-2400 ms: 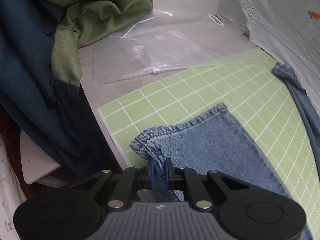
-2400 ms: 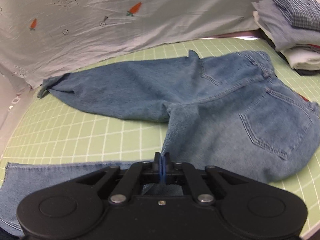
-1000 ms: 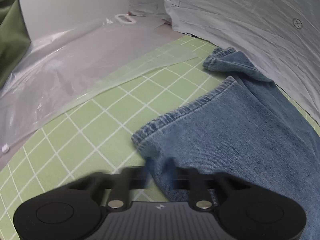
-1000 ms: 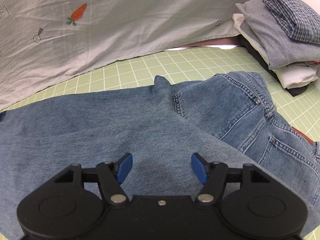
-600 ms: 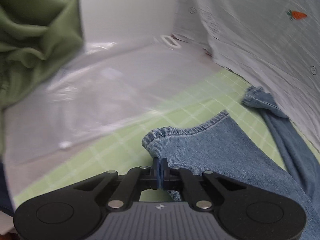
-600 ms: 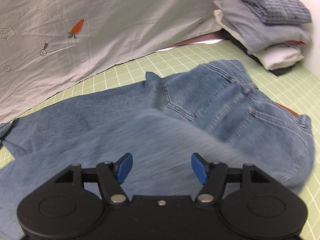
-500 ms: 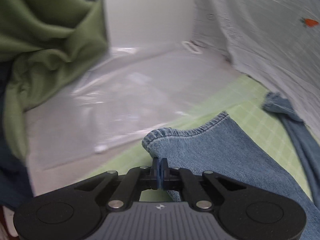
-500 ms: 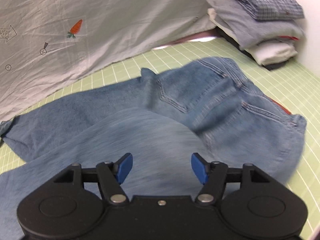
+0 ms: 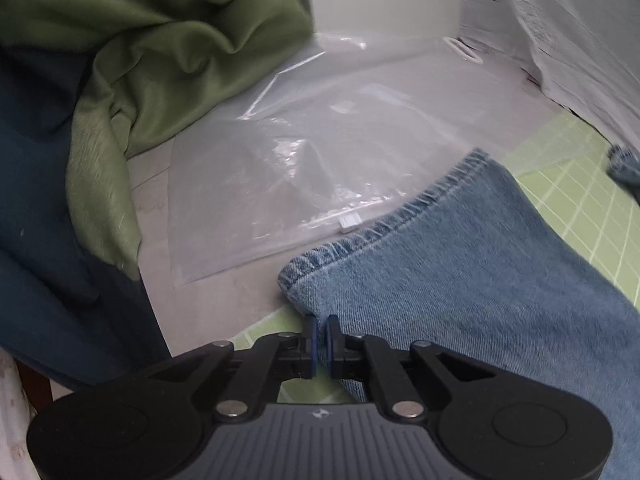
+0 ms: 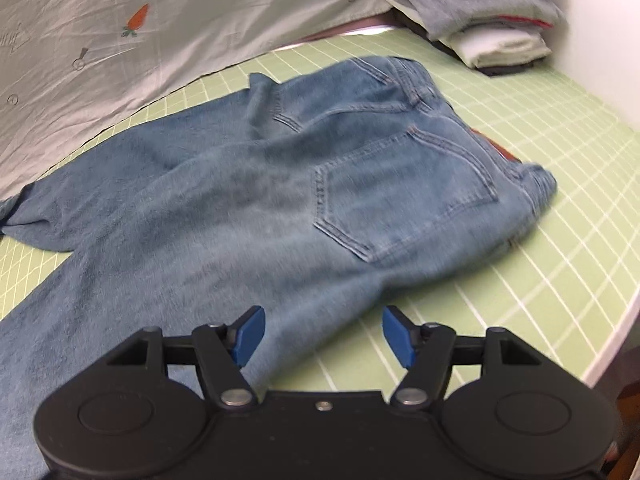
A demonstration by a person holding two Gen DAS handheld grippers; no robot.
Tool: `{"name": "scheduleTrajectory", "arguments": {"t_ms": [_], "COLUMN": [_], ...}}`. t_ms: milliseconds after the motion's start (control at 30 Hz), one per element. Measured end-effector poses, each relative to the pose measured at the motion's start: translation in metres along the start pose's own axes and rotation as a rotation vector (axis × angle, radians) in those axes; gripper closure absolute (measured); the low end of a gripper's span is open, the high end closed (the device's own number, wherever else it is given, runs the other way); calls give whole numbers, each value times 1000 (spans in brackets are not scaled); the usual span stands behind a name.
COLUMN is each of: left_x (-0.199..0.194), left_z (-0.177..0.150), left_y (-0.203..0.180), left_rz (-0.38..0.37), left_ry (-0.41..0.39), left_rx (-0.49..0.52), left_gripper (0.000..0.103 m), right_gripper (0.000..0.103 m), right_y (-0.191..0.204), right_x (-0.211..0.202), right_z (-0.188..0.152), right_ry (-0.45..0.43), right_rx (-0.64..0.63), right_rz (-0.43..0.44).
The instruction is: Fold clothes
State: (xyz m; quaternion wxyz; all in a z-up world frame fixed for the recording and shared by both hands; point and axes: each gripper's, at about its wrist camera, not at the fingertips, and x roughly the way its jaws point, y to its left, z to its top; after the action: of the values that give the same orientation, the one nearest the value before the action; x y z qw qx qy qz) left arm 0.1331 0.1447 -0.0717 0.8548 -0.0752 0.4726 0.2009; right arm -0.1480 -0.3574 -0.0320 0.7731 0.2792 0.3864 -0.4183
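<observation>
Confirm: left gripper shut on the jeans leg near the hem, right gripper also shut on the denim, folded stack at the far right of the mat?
Not quite. The right gripper is open, its blue pads spread apart above the jeans, as the right wrist view shows. The rest holds: the left gripper is shut on the jeans near the hem, and the folded stack sits at the mat's far right.

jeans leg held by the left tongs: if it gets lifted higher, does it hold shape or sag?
Likely sags: the jeans already drape limply from the shut left tongs. Probably heavy for a one-point pinch, since most of the denim lies bunched on the green mat. The thick hem should resist slipping.
</observation>
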Motion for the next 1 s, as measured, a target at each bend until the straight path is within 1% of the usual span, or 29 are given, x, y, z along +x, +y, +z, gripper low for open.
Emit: {"name": "scheduleTrajectory", "arguments": {"t_ms": [33, 67, 100, 133, 167, 233, 300, 433, 500, 567, 600, 633, 667, 700, 733, 767, 867, 933, 967, 1000], "left_x": [-3, -7, -13, -19, -25, -37, -48, -69, -78, -87, -90, -92, -93, -93, -92, -91, -85, -80, -78, -77], "left_z": [0, -1, -2, -3, -6, -14, -24, -50, -65, -78, -85, -91, -97, -102, -107, -112, -123, -131, -134, -137], "left_y": [-2, -5, -8, -12, -17, -30, -43, -72, -86, -99, -106, -113, -119, -125, -130, -135, -145, -151, -151, -150], "left_rz": [-17, -34, -50, -65, -78, -97, -119, -155, -172, -181, -184, -188, -192, -189, -182, -175, -138, -106, -101, -101], "left_ry": [-1, -5, -14, -26, -38, -52, -55, -51, -46, -40, -34, -26, -17, -8, 0, 9, 38, 63, 68, 68], "left_rx": [3, 1, -3, -1, 8, 30, 50, 88, 119, 155, 171, 186, 199, 208, 216, 224, 251, 265, 259, 243], "left_gripper": [73, 66, 53, 46, 43, 31, 28, 27, 26, 24, 23, 22, 22, 22, 22, 22, 22, 22, 22, 19], "right_gripper": [37, 36, 36, 35, 34, 32, 29, 24, 23, 24, 28, 40, 66, 79, 84, 87, 89, 89, 87, 85], "right_y": [-7, -15, -23, -31, -43, -68, -98, -157, -181, -194, -197, -199, -201, -203, -206, -208, -215, -219, -222, -224], "right_x": [0, -1, -1, -1, 0, 4, 12, 34, 47, 57, 53, 50, 46, 43, 39, 35, 25, 18, 14, 10], "right_z": [1, 2, 3, 5, 9, 16, 23, 36, 43, 49, 52, 55, 58, 61, 64, 67, 76, 82, 85, 87], "right_ry": [-1, -7, -13, -19, -28, -44, -57, -78, -77, -73, -84, -96, -108, -120, -131, -143, -178, -201, -212, -223], "right_rx": [20, 47, 75, 104, 144, 227, 332, 531, 575, 580, 550, 519, 489, 458, 428, 397, 305, 244, 214, 183], "right_rz": [0, 1, 2, 3, 2, -2, -4, 11, 23, 35, 31, 28, 24, 21, 17, 13, 3, -5, -8, -12]}}
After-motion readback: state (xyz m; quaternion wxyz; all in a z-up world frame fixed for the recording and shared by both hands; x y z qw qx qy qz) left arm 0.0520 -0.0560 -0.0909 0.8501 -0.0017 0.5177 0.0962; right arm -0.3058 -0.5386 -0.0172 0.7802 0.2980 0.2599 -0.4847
